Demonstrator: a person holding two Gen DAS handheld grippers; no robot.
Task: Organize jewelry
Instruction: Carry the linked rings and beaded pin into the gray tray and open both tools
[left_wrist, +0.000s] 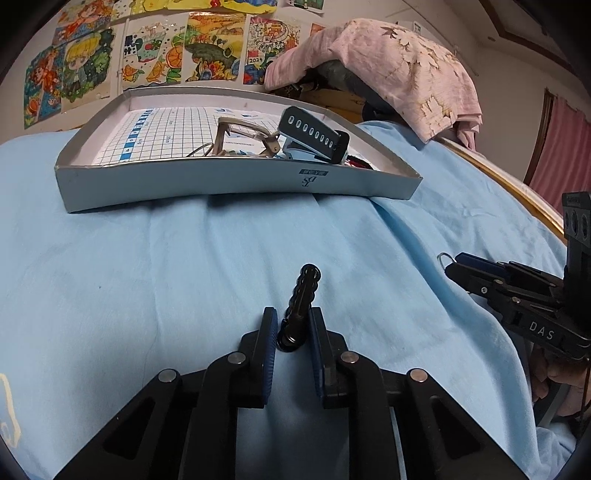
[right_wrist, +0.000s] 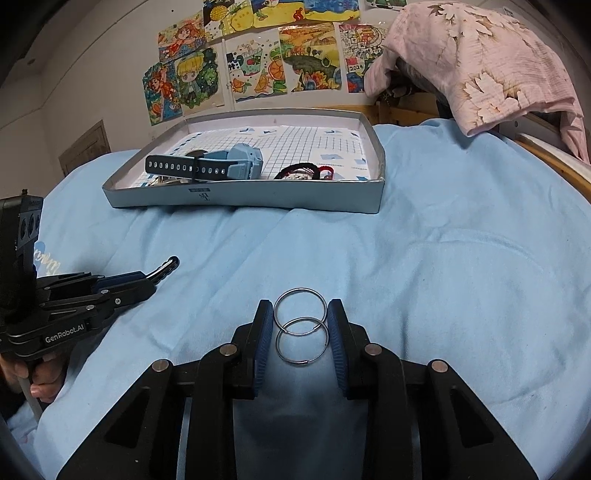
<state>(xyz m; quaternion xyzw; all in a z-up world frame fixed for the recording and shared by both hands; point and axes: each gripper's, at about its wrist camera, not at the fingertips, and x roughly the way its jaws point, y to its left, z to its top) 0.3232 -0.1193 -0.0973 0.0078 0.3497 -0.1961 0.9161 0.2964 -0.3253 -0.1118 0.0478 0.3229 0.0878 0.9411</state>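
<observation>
A shallow grey box (left_wrist: 236, 182) (right_wrist: 258, 197) on the blue sheet holds a blue watch with a black strap (left_wrist: 314, 134) (right_wrist: 221, 164), a metal clasp piece (left_wrist: 240, 136) and red-black cord bracelets (right_wrist: 306, 170). My left gripper (left_wrist: 291, 325) is shut on a black beaded bracelet (left_wrist: 304, 288), which sticks out forward; it also shows in the right wrist view (right_wrist: 164, 269). My right gripper (right_wrist: 301, 325) is closed on two silver hoop rings (right_wrist: 301, 328); it shows in the left wrist view (left_wrist: 452, 264), a silver loop at its tip.
A blue sheet (left_wrist: 184, 277) (right_wrist: 443, 277) covers the bed. A pink floral cloth (left_wrist: 399, 66) (right_wrist: 480, 62) lies heaped at the back right. A wooden bed edge (left_wrist: 524, 199) runs along the right. Drawings (right_wrist: 258, 62) hang on the wall.
</observation>
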